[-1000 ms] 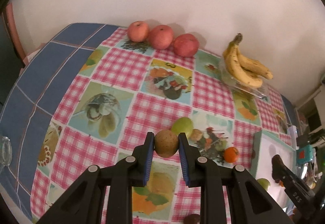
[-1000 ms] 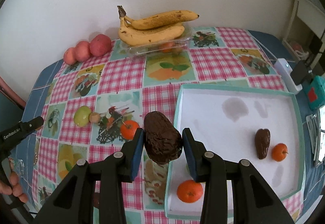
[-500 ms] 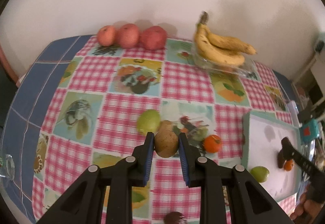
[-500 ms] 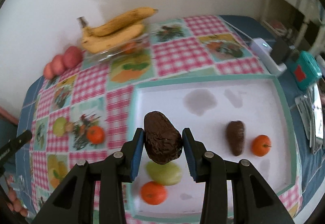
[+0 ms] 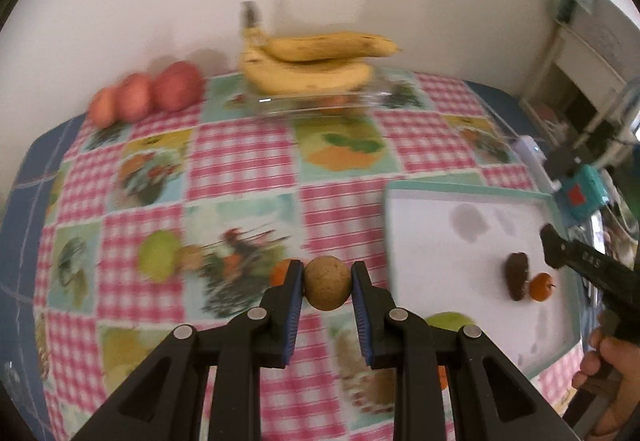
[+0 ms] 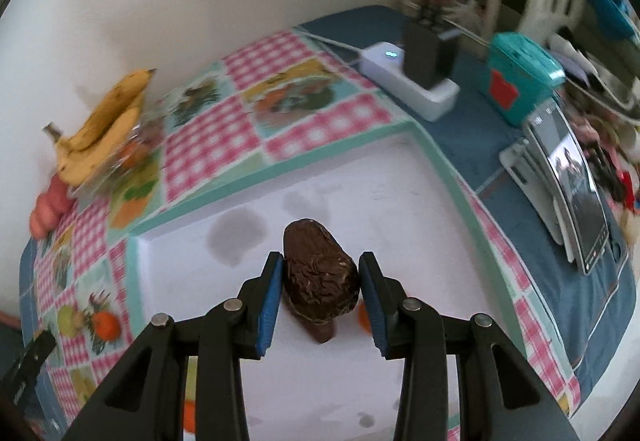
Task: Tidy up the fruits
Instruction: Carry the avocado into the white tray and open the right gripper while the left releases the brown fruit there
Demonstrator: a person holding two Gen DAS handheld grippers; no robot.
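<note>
Now both jaws, gripping kiwi and dark avocado, seemingly nearer tray

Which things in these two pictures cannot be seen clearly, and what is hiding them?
- Left wrist view: small orange fruit on the checked tablecloth, mostly behind the left tongs' blue pad.
- Left wrist view: green round fruit in the white tray, partly behind the tong arm.
- Right wrist view: dark brown fruit lying in the tray, mostly behind the held dark wrinkled avocado.
- Left wrist view: contents of the clear container under the yellow bananas, blurred.
</note>
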